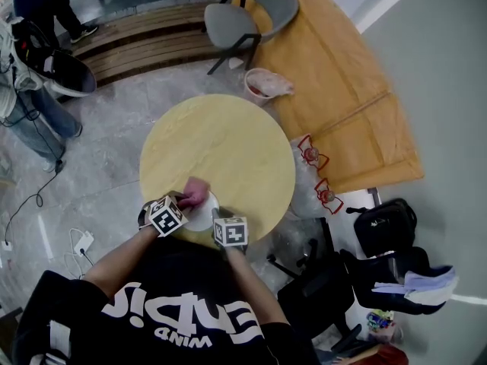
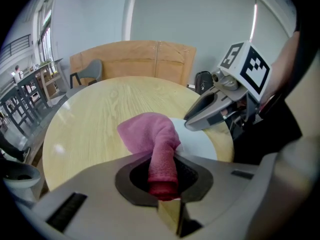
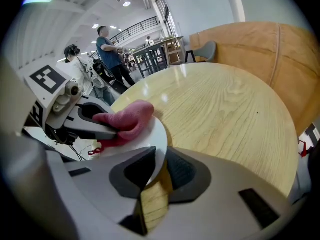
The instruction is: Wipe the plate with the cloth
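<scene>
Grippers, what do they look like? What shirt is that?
The left gripper and right gripper are light grey plastic with dark-padded fingers. Each carries a white cube with black square markers. The person wears a black short-sleeved shirt with white lettering.

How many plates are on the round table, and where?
1. The white plate lies at the near edge of the table, its rim gripped by the right gripper; the pink cloth in the left gripper covers part of it. No other plate shows.
</scene>
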